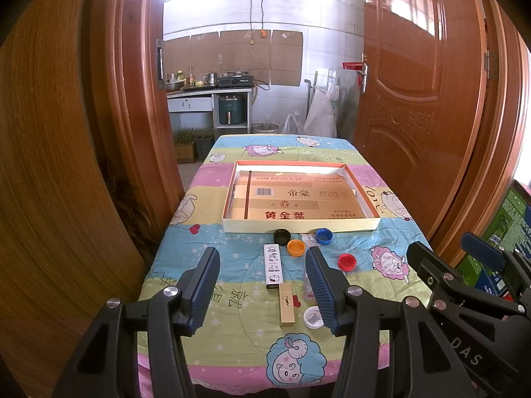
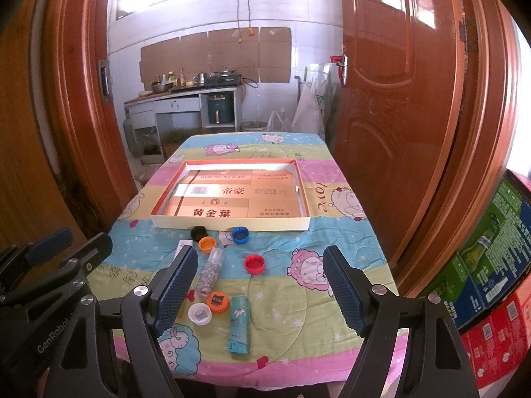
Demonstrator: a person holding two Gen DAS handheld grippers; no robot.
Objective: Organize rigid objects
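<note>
A shallow cardboard tray (image 1: 298,225) (image 2: 229,223) lies on the cartoon tablecloth. In front of it are a black cap (image 1: 281,236) (image 2: 198,232), an orange cap (image 1: 295,247) (image 2: 207,243), a blue cap (image 1: 324,235) (image 2: 240,234) and a red cap (image 1: 347,261) (image 2: 254,263). Nearer lie a white box (image 1: 272,266), a gold box (image 1: 287,304), a white cap (image 1: 313,317) (image 2: 199,313), a clear bottle (image 2: 209,271), an orange printed cap (image 2: 217,301) and a teal lighter (image 2: 239,324). My left gripper (image 1: 262,290) and right gripper (image 2: 262,290) are open, empty, above the near edge.
The table stands in a doorway between brown wooden door leaves (image 1: 415,99) (image 2: 398,116). Stacked printed cartons (image 2: 491,265) stand at the right. A kitchen counter (image 1: 205,91) with a stove lies beyond the table. The right gripper's body (image 1: 464,282) shows in the left wrist view.
</note>
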